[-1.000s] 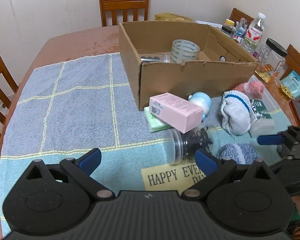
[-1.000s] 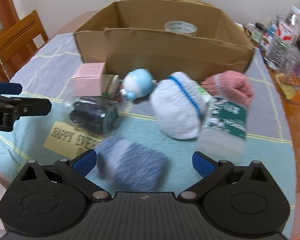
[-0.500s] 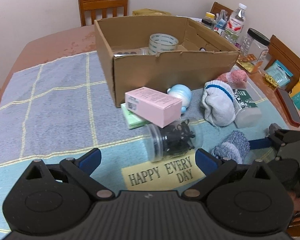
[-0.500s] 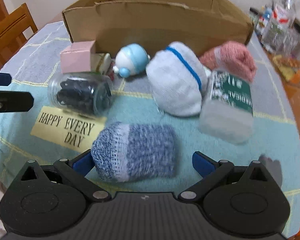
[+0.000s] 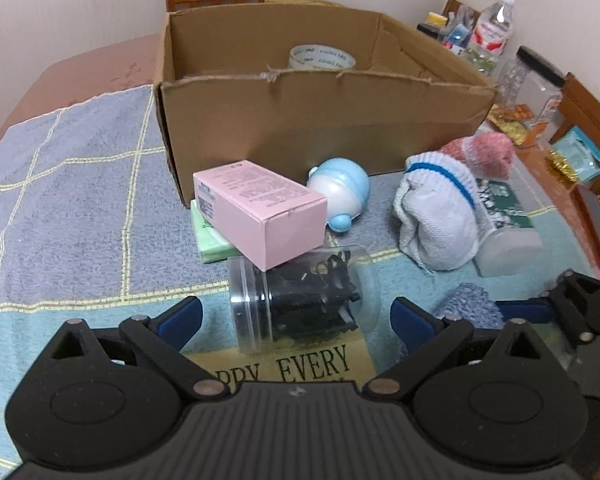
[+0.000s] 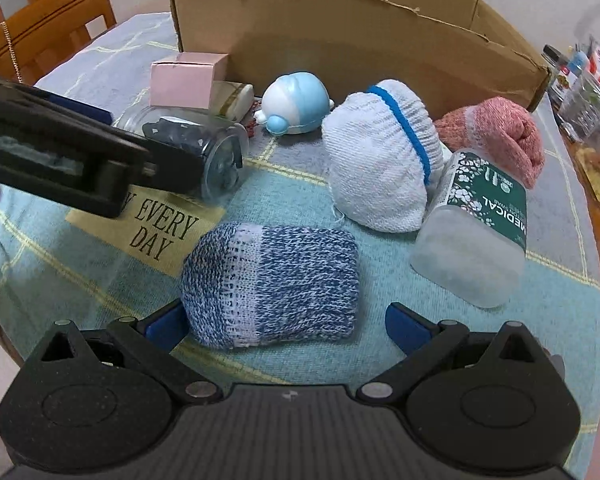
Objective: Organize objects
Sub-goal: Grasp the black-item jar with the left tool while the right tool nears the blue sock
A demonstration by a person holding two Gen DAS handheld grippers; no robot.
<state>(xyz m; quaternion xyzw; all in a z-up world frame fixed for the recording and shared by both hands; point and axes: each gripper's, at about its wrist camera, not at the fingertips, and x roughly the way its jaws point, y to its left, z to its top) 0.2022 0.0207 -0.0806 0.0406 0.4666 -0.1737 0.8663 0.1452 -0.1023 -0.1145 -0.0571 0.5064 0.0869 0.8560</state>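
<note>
Moved: both grippers have come closer; right gripper (image 6: 284,326) released, jaws now flanking blue sock (image 6: 272,286).
Left gripper (image 5: 296,320): released, jar (image 5: 300,300) between jaws.
Sock: soft, light; pinch mid-roll.

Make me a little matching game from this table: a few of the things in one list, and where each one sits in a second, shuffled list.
Things:
1. roll of clear packing tape
2. pink rectangular carton
3. blue-and-white knitted sock bundle
4. pink knitted sock bundle

Places:
A. between the open fingers of the right hand-held gripper
B. inside the brown cardboard box
C. leaning on the clear plastic jar
D. behind the white medical bottle

Pairs: 1-B, 2-C, 3-A, 4-D
</note>
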